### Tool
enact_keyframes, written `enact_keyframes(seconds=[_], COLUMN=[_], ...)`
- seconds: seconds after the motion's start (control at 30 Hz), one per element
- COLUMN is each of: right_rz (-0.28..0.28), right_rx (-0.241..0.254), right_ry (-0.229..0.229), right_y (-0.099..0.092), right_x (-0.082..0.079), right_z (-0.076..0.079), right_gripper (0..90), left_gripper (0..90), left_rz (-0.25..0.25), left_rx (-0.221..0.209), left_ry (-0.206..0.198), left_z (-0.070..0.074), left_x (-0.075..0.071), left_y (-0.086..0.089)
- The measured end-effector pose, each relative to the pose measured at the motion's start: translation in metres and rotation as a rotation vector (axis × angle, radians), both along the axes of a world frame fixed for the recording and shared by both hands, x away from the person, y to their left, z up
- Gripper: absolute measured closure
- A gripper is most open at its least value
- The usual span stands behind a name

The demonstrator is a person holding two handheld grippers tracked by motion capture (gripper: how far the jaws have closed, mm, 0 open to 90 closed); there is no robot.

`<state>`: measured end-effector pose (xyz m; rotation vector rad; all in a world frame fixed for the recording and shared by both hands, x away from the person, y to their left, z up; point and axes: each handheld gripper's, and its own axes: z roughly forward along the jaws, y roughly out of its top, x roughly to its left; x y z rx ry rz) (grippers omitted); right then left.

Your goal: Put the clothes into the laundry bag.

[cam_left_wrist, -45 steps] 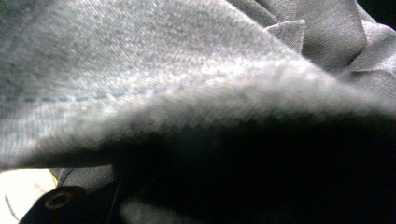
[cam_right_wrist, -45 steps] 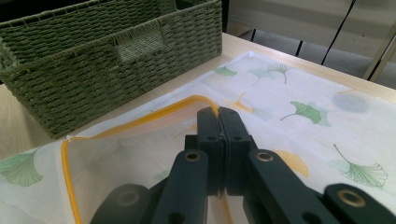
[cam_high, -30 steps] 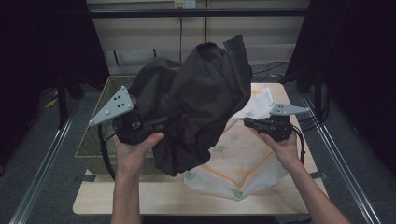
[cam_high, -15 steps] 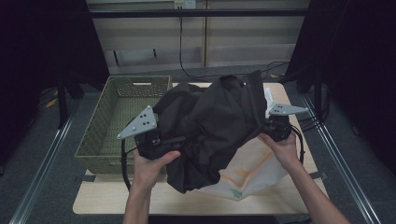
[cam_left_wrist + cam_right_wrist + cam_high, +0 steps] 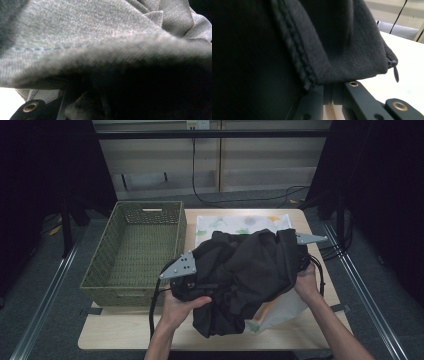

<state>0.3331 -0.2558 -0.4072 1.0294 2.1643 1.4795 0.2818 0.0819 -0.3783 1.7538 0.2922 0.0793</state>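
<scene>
While both hands grip from the lower frame, the left gripper [image 5: 186, 281] has its jaws buried in the dark garment [image 5: 245, 275], their gap hidden, and the right gripper [image 5: 300, 262] pinches its seamed edge. It slumps at centre on the worktop [image 5: 125, 337] over a patterned cloth [image 5: 225, 224]; a green basket [image 5: 132, 292] sits left.

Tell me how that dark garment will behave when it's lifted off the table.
The dark garment will likely go floppy: it already lies bunched in deep folds. Its thick, fleecy weave in the gripper views suggests some weight, so loose parts should sag. It probably grips well rather than slips; the right gripper pinches its seamed edge.
</scene>
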Motion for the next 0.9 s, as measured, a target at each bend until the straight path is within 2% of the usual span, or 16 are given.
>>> enact_keyframes(seconds=[0.07,0.2,0.27,0.3,0.43,0.47,0.57,0.6,0.63,0.67,0.7,0.73,0.77,0.83,0.87,0.9], right_rz=[-0.006,-0.006,-0.006,-0.006,-0.005,-0.008,-0.008,-0.009,-0.005,-0.006,-0.005,-0.002,0.0,0.003,0.006,0.005], right_rx=[0.004,0.001,0.002,0.001,-0.011,-0.027,-0.022,-0.026,-0.035,-0.035,-0.035,-0.035,-0.037,-0.041,-0.037,-0.035], right_ry=[0.01,0.02,0.022,0.023,0.025,0.019,0.021,0.024,0.023,0.026,0.027,0.029,0.029,0.028,0.027,0.027], right_y=[-0.001,-0.001,0.0,0.0,0.001,0.002,0.0,0.001,0.001,0.001,0.002,0.002,0.003,0.004,0.005,0.006], right_x=[0.001,0.001,0.002,0.002,0.002,0.001,0.0,0.001,0.001,0.001,0.001,0.001,0.001,0.001,0.001,0.0], right_z=[-0.002,-0.003,-0.004,-0.004,-0.005,-0.004,-0.003,-0.003,-0.003,-0.003,-0.004,-0.004,-0.004,-0.004,-0.004,-0.003], right_gripper=[88.7,88.7,88.7,88.7,88.7,88.7,88.7,88.7,88.8,88.7,88.7,88.7,88.7,88.7,88.7,88.7], left_gripper=[58.8,58.8,58.7,58.6,58.5,58.5,58.5,58.5,58.5,58.5,58.5,58.5,58.5,58.5,58.5,58.5], left_rz=[-0.001,-0.02,-0.021,-0.044,-0.064,-0.078,-0.102,-0.101,-0.107,-0.101,-0.109,-0.114,-0.117,-0.136,-0.142,-0.151], left_rx=[0.012,0.036,0.067,0.08,0.155,0.171,0.228,0.263,0.283,0.301,0.308,0.302,0.316,0.353,0.393,0.4], left_ry=[0.014,0.008,-0.001,-0.004,-0.017,-0.015,0.012,0.02,0.011,0.021,0.036,0.04,0.041,0.05,0.048,0.052], left_z=[-0.011,-0.026,-0.029,-0.033,-0.05,-0.057,-0.075,-0.081,-0.085,-0.089,-0.093,-0.095,-0.097,-0.102,-0.105,-0.108], left_x=[0.003,0.004,0.002,0.002,-0.001,-0.001,0.001,0.001,0.002,0.002,0.002,0.003,0.002,0.002,0.002,0.003], left_y=[-0.001,0.0,0.0,-0.001,-0.009,-0.012,-0.022,-0.026,-0.028,-0.031,-0.033,-0.034,-0.036,-0.042,-0.045,-0.048])
